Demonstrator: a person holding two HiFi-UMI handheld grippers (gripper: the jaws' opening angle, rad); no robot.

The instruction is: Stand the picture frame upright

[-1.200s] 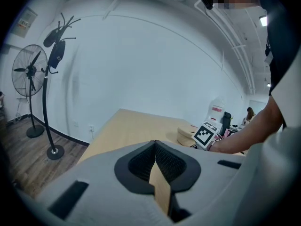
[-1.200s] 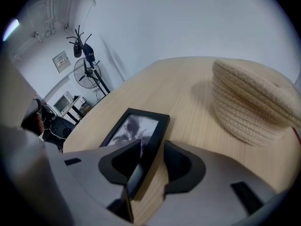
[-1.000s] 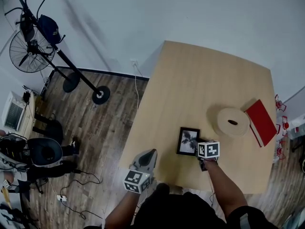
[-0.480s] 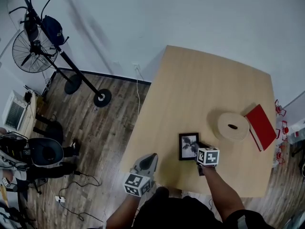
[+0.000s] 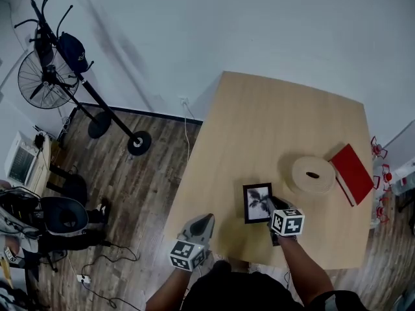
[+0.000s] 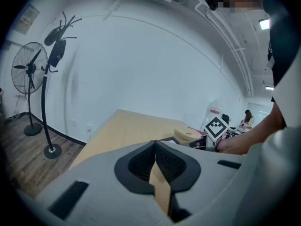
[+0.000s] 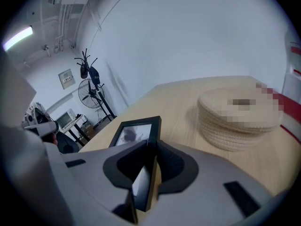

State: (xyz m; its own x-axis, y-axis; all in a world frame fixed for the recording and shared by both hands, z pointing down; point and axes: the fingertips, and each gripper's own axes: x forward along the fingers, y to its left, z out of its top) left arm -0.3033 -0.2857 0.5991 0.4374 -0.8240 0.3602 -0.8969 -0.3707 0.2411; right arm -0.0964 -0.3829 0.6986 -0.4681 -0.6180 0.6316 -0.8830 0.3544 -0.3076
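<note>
Black picture frame [image 5: 257,201] edge pinched by just-closing fingers of right gripper [image 7: 149,148]; left gripper [image 6: 155,146] fingers together

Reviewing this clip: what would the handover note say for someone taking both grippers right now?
Right gripper: jaws have just been closing and now clamp one edge of the picture frame.
Left gripper: shut, empty, over the near edge of the table, apart from the frame.
Frame: near the table's front, left of the round woven mats and red book; picture faces up, not upright.
Done: grip taken.
Left to do: tip the frame up until it stands, then release.
</note>
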